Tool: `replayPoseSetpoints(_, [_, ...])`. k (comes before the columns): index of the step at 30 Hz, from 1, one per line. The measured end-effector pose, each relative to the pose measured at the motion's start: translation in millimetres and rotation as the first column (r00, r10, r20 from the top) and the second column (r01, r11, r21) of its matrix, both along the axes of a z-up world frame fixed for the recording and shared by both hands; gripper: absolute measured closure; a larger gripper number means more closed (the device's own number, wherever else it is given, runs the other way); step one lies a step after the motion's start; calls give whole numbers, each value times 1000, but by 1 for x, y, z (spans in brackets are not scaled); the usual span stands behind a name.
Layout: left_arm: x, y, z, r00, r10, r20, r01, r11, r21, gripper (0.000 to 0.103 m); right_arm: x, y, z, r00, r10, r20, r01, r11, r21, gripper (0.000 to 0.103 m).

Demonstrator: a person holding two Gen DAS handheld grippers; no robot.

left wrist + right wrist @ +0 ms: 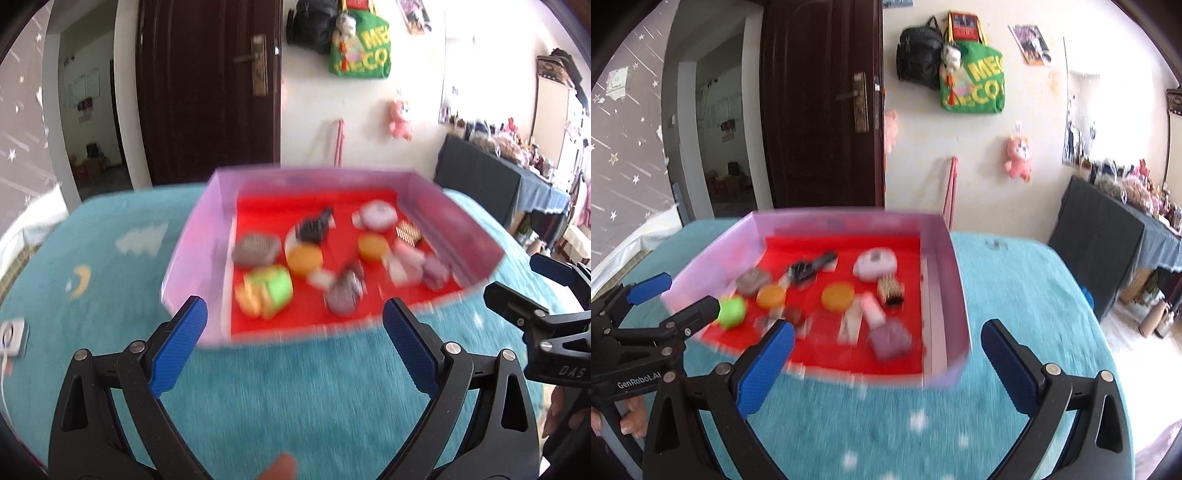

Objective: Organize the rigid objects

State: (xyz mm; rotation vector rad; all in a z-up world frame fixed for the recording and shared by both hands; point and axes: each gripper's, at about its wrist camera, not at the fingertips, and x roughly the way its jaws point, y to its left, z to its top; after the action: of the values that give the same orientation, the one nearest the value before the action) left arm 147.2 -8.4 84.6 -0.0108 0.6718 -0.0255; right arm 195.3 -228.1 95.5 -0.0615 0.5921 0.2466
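A teal bedspread (110,258) with white cloud and yellow moon prints fills the lower half of both views, and on it, mid-frame, sits a shallow pink box (207,236) with a red floor, its long axis running left to right across the frame. Motion blur smears the small items inside: two orange discs (304,258), a green-and-yellow block (271,286), a grey pad (256,249), a black comb-like piece (314,227), a round white case (376,216) and a purple block (890,338). On the wall at upper centre hangs a green tote (975,86) reading "ME" and "CO", beside a black backpack (919,55); a dark door (820,103) stands to their left. The left gripper (293,325) gapes wide and empty at the box's near edge; seen from the right camera its body reads "GenRobot.AI". The right gripper (888,350) is likewise spread wide, holding nothing.
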Motion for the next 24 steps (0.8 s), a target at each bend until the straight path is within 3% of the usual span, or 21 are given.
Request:
replayPoseSetpoints(8, [-5,-7,-45,982,5,-189,-6,1000,-4,6,-25,-7,-42,982,-49,-181,36,997,-75,0])
replayPoseSetpoints(17, [5,-8,-61,970,49,-238,-41,998,41,3,-10,-8,-73,944,-110,-310,71,988,-135,0])
replayPoseSetpoints(24, [2,-7,-62,971,50,-235,-43,998,35,1,-9,-12,-75,940,-111,-323,81,991,-106,0])
